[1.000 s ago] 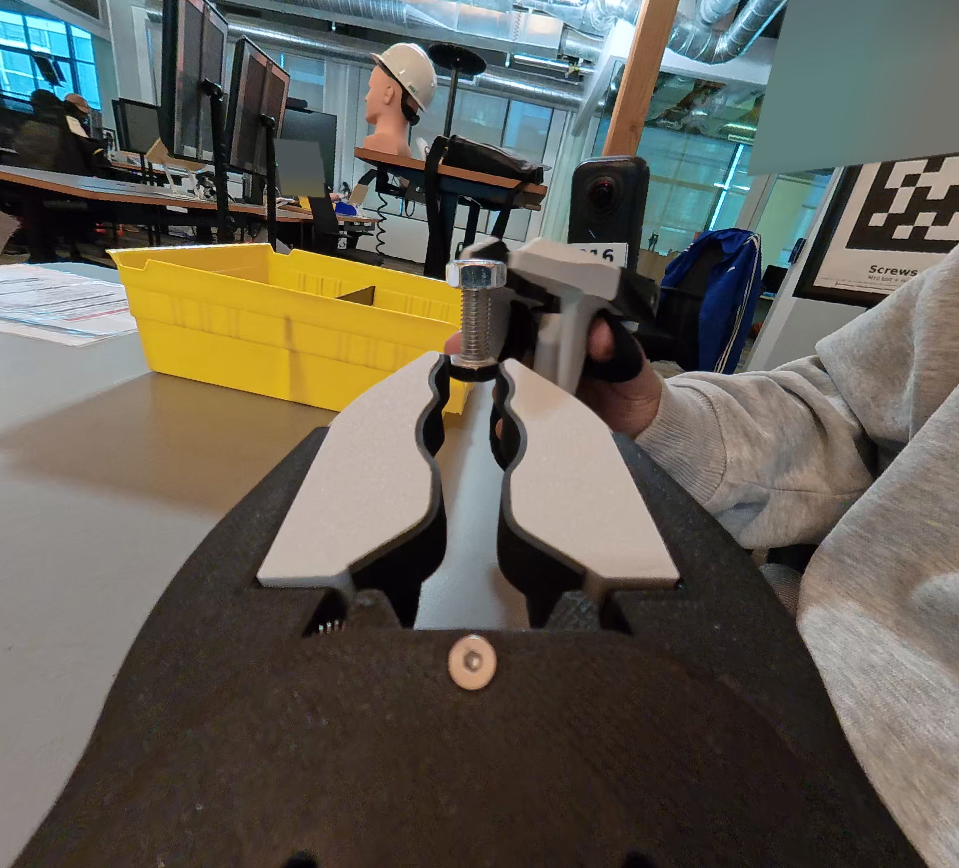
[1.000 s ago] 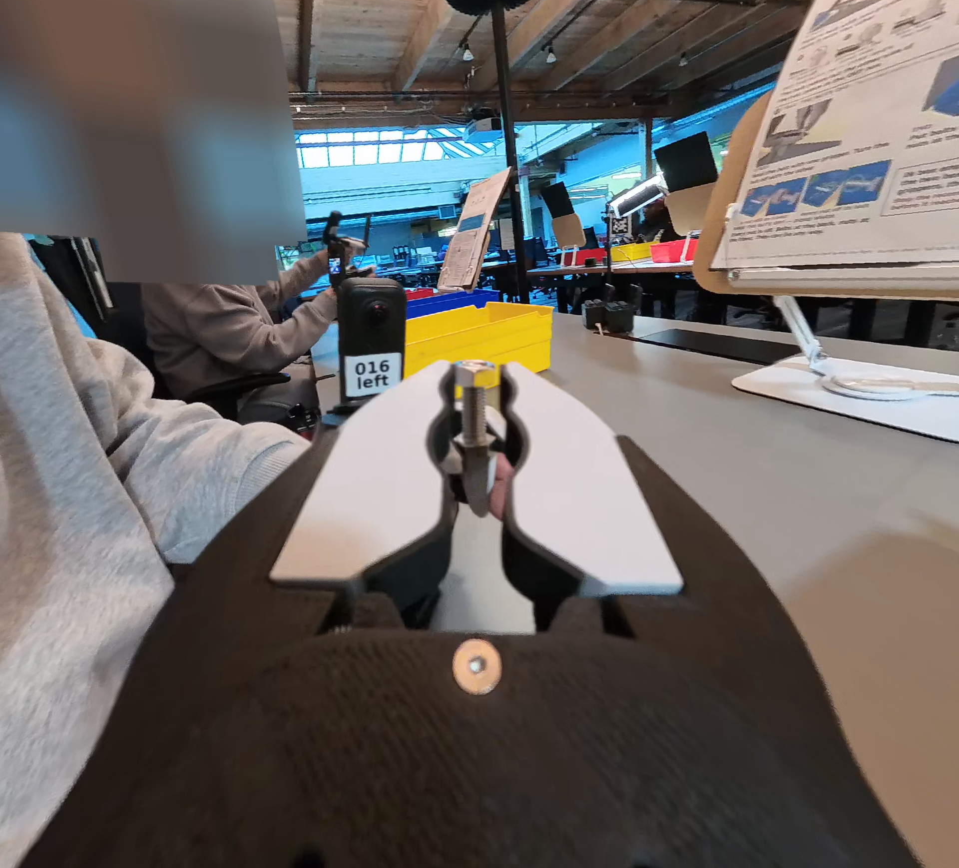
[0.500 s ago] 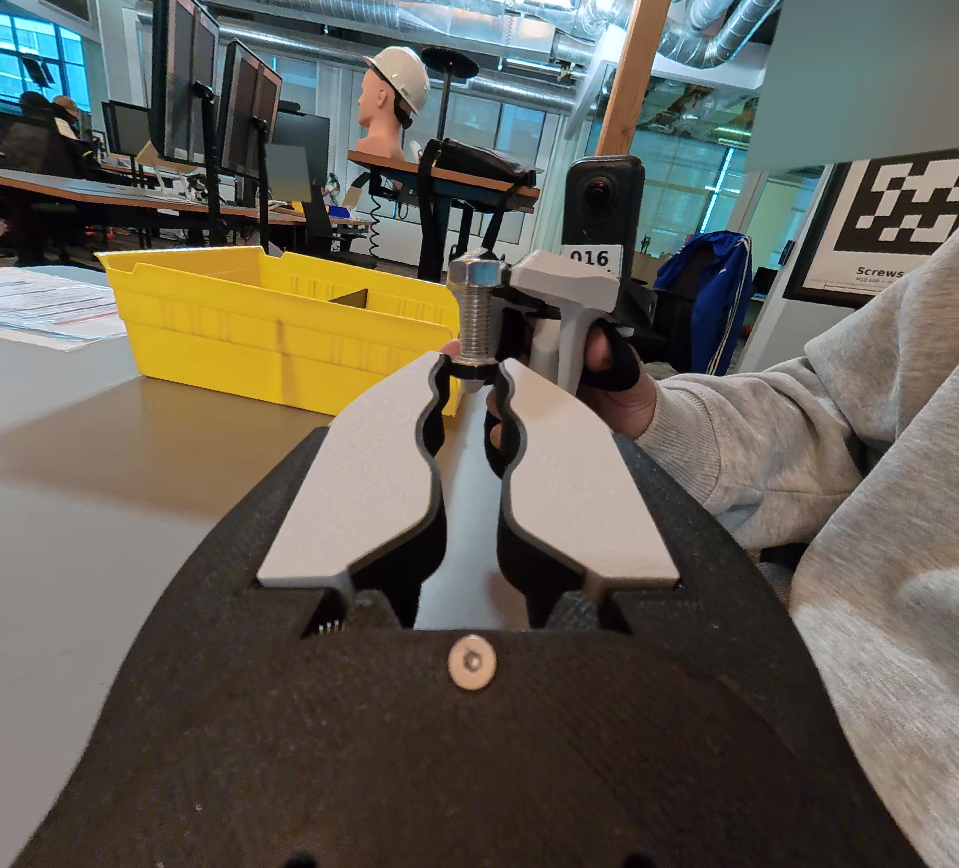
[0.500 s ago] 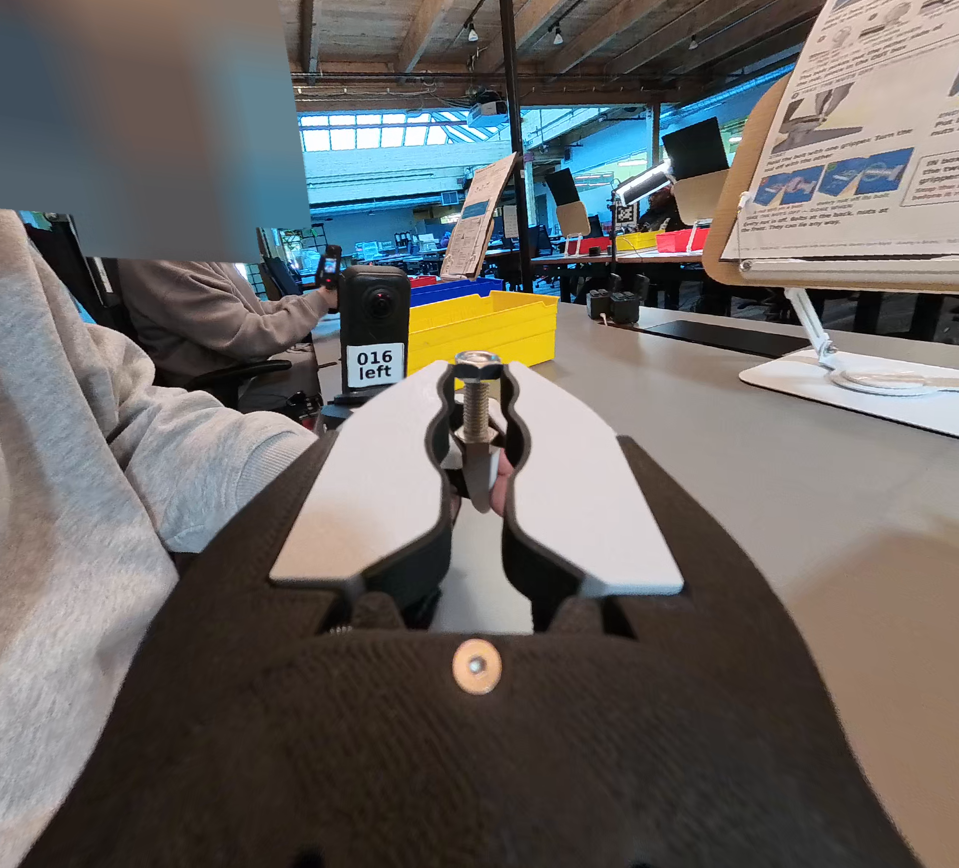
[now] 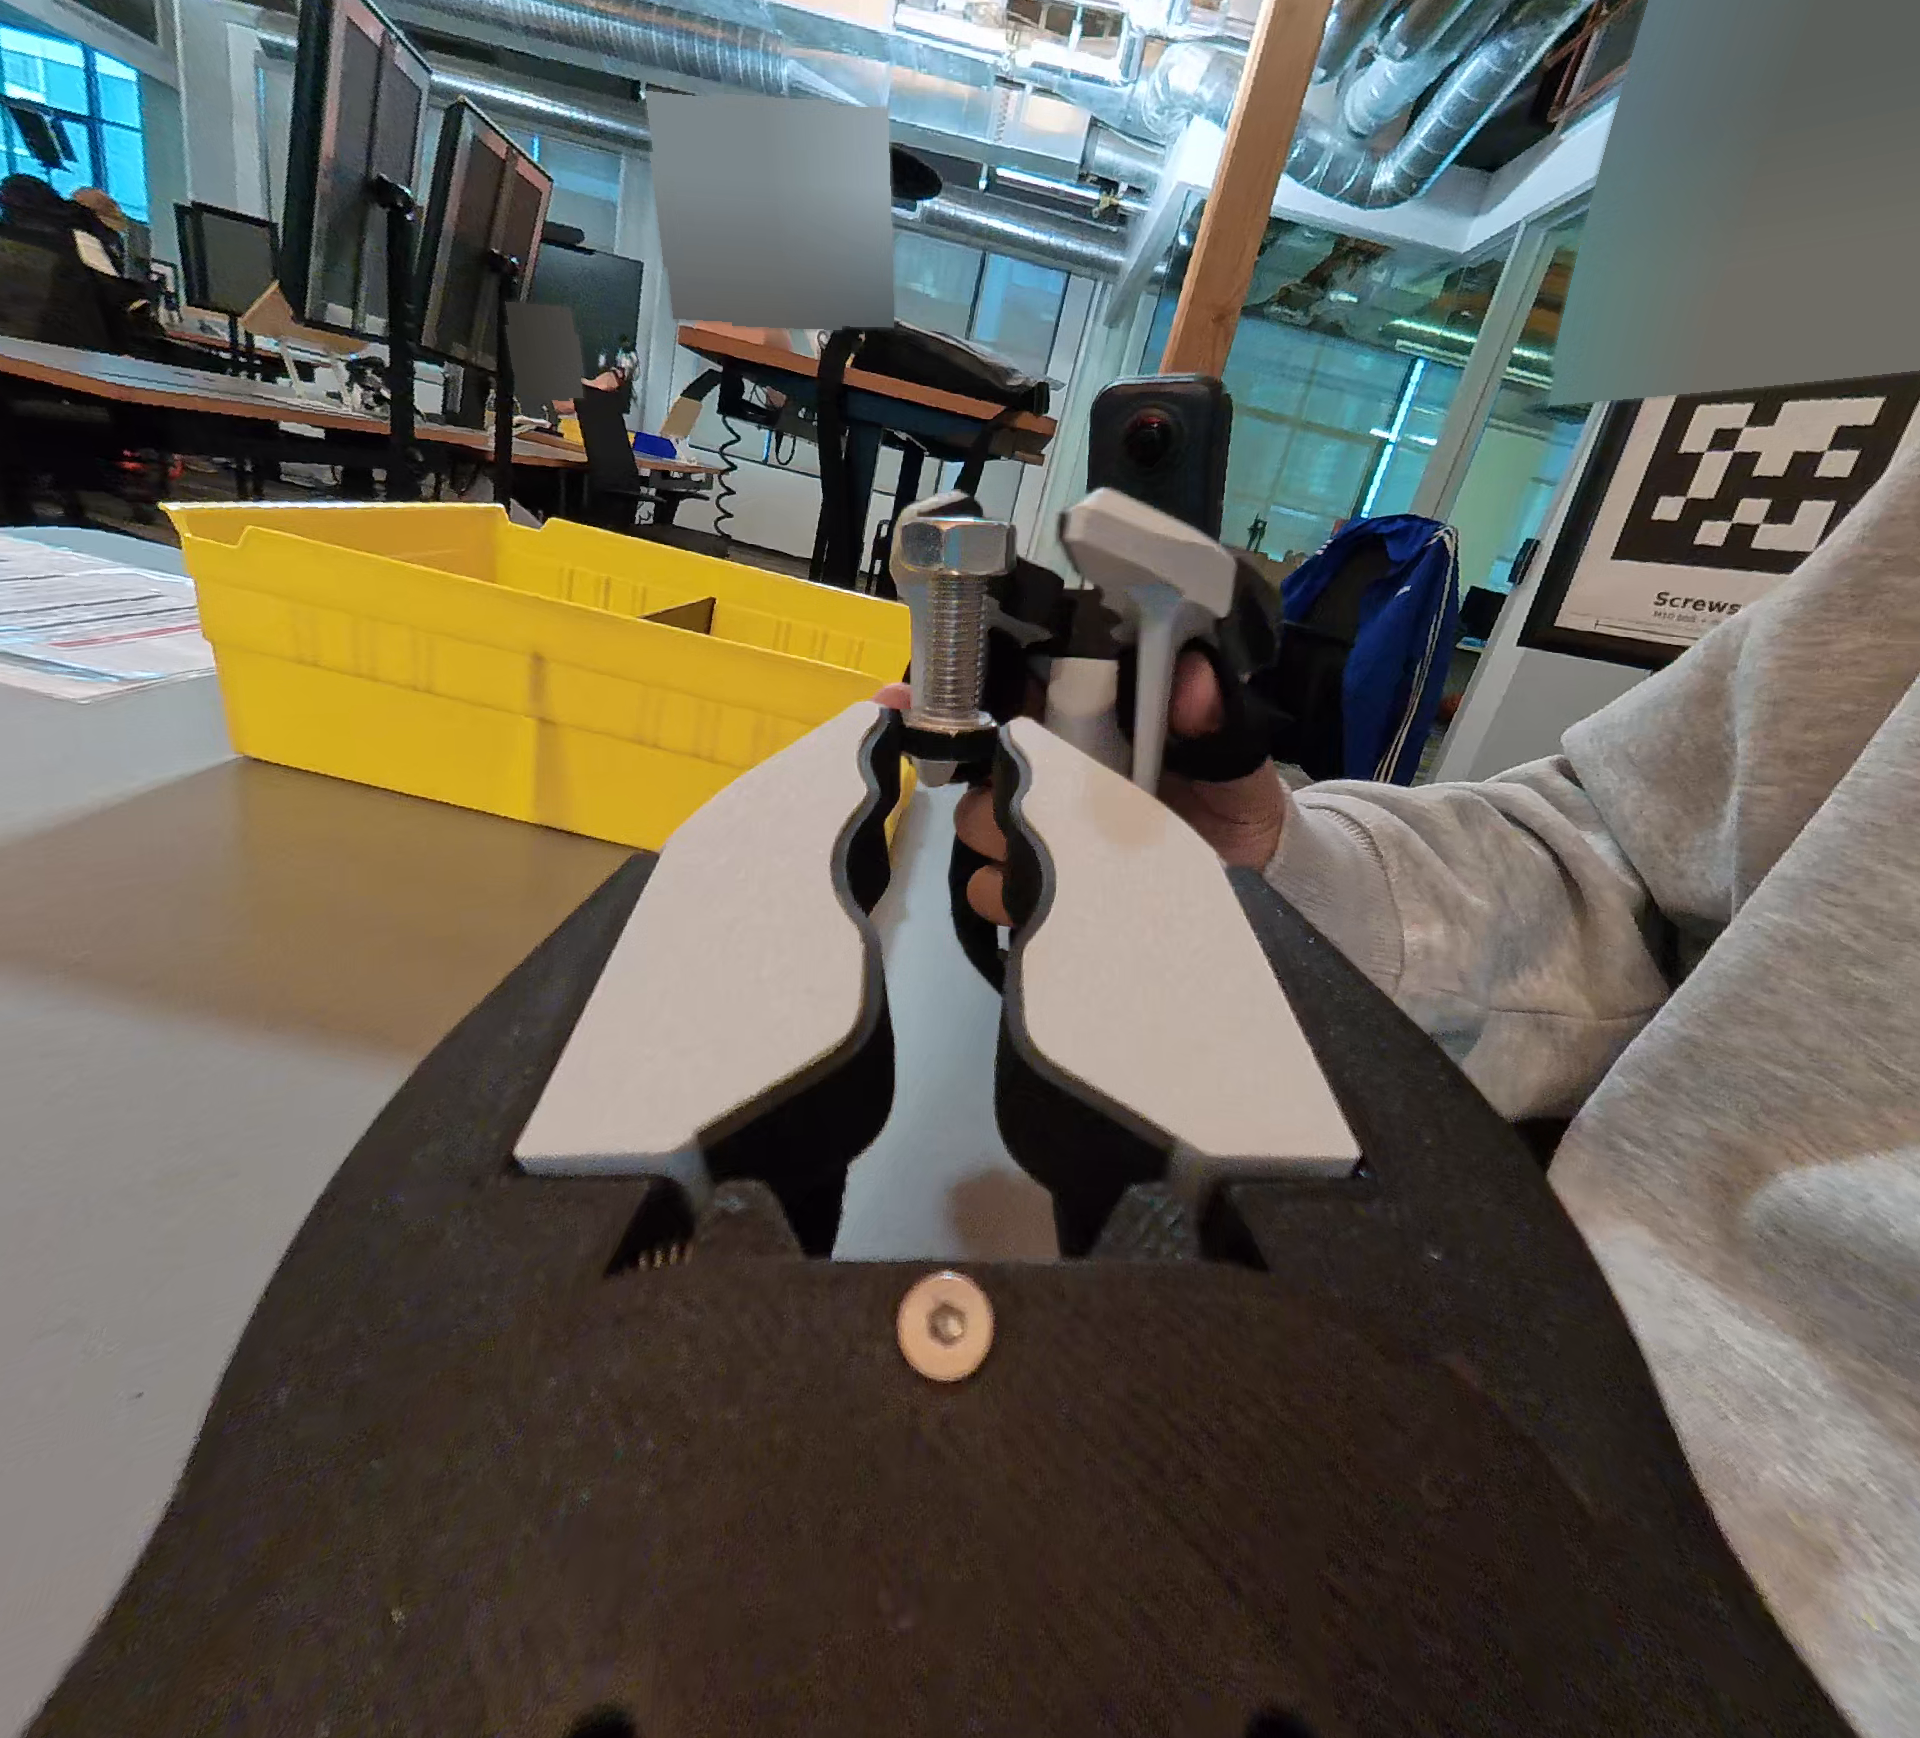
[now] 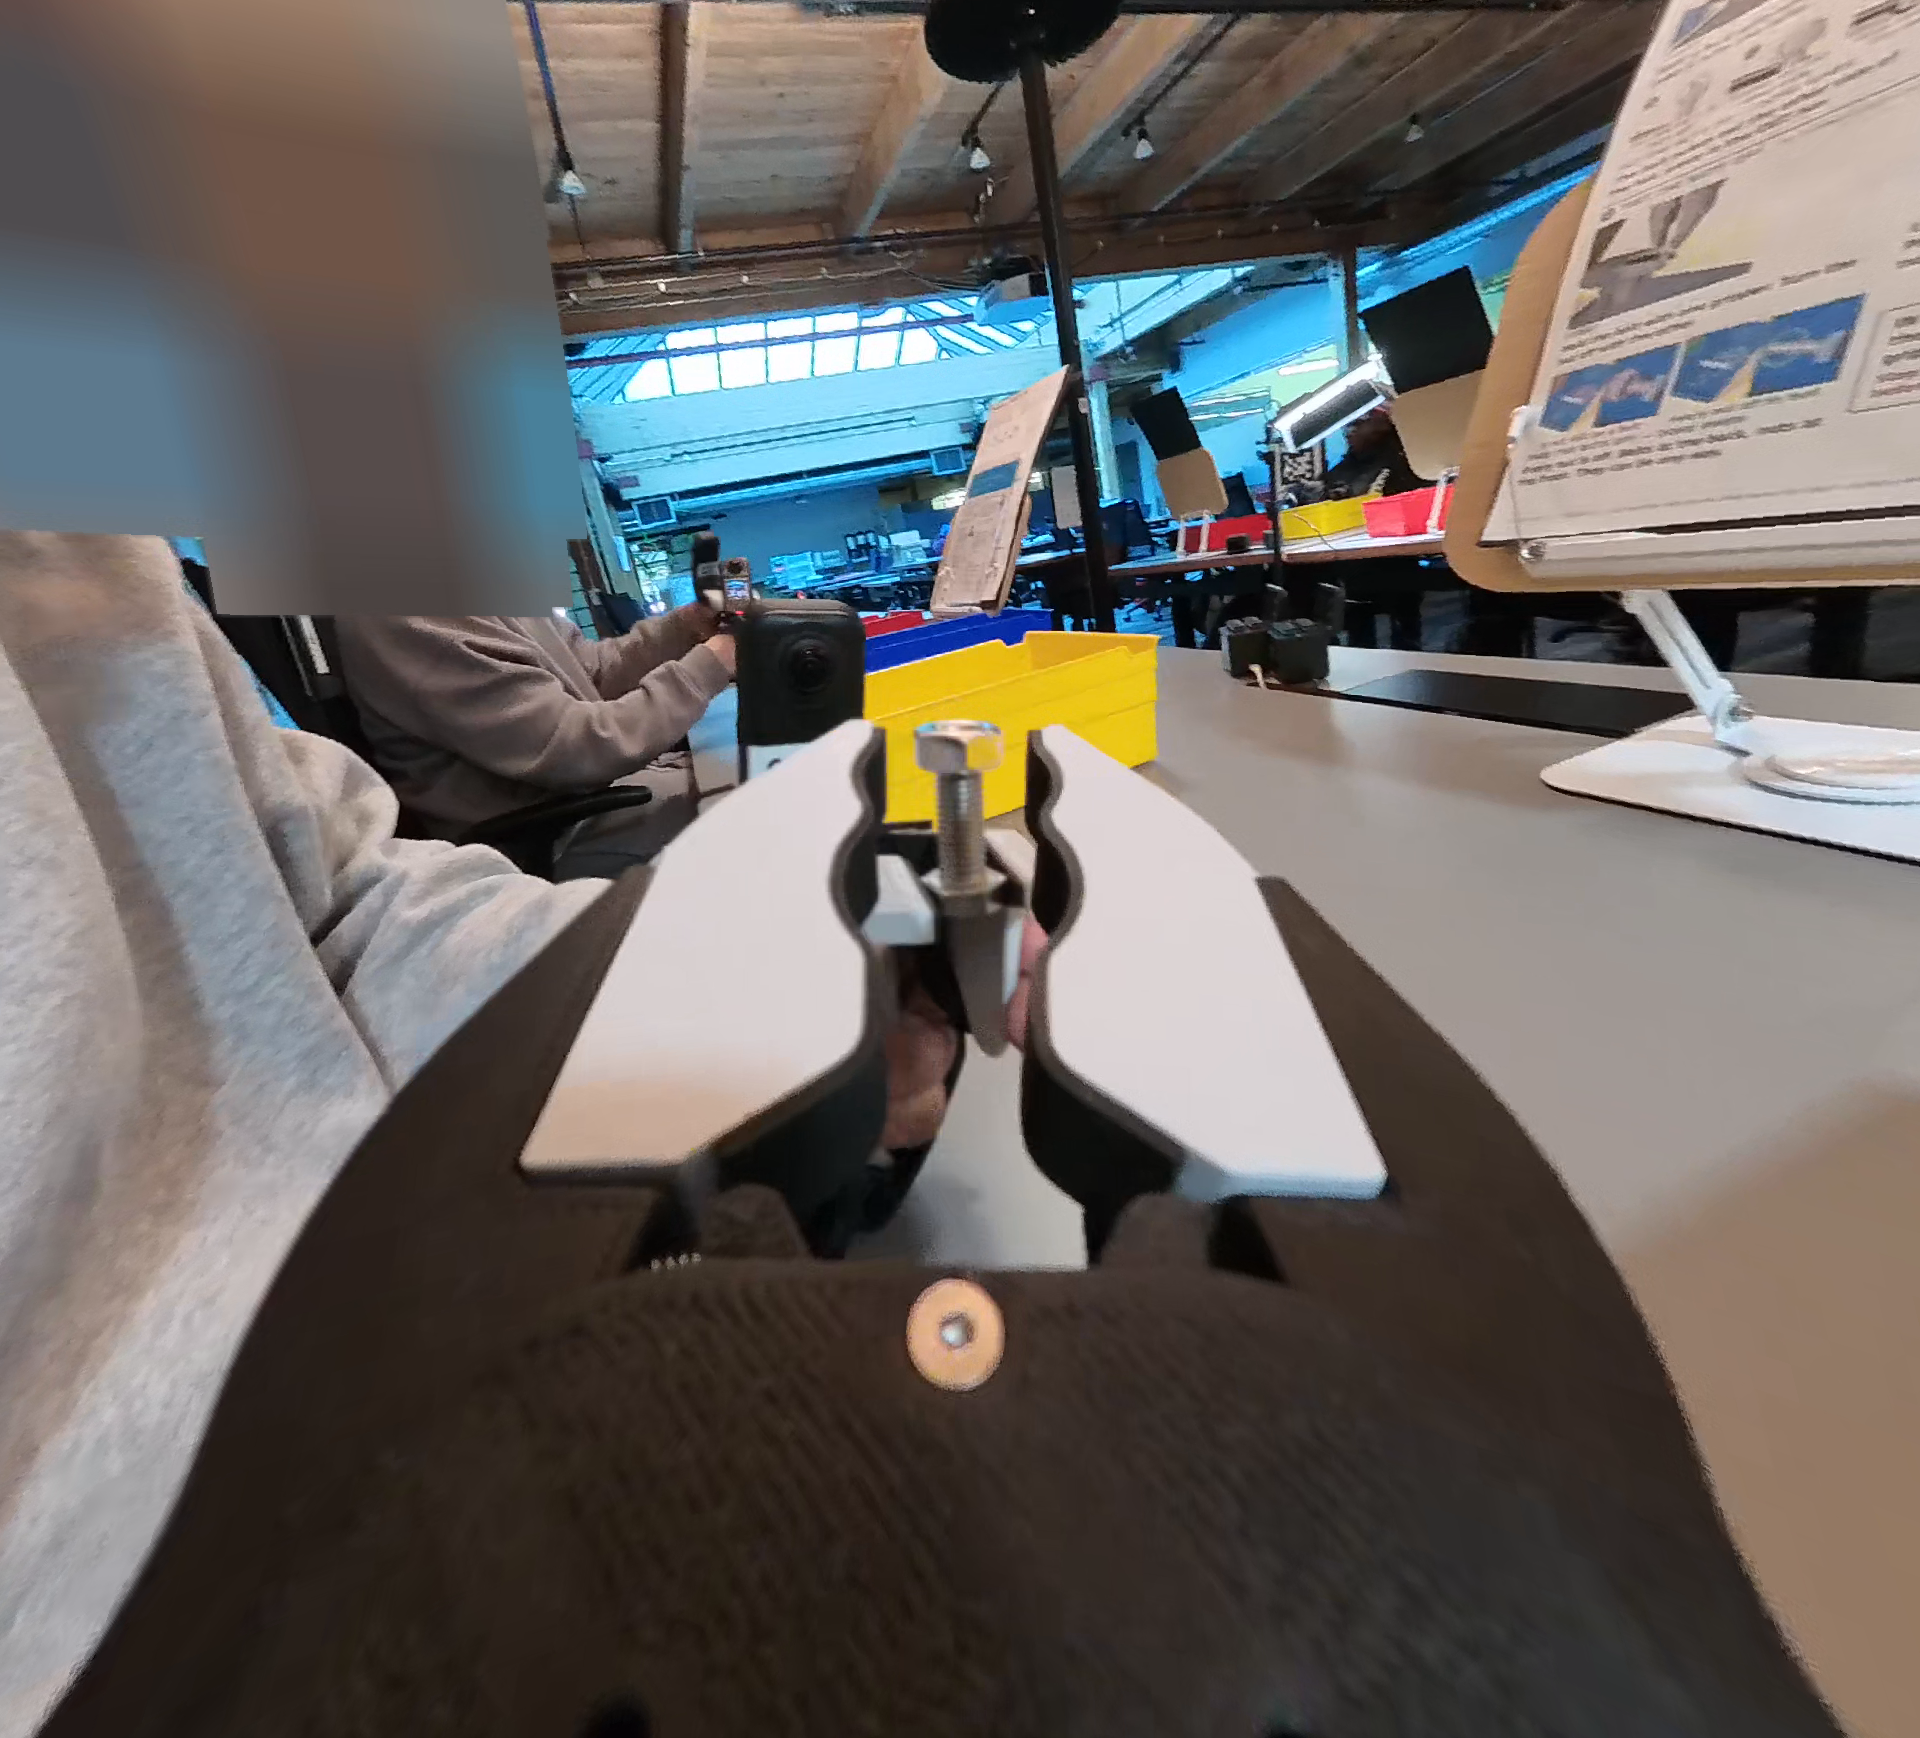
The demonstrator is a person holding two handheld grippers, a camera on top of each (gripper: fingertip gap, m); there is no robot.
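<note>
Your left gripper [image 5: 940, 732] has its fingertips clamped on the lower end of a silver hex bolt [image 5: 954, 623], which stands upright, head on top. Your right gripper [image 6: 954, 769] has let go: its fingers [image 6: 1127, 940] stand parted on either side of the bolt [image 6: 961, 805] without touching it. Just beyond, a yellow bin [image 5: 499, 649] sits on the grey table [image 5: 208, 961]; one dark divider shows inside, but you cannot see its contents.
</note>
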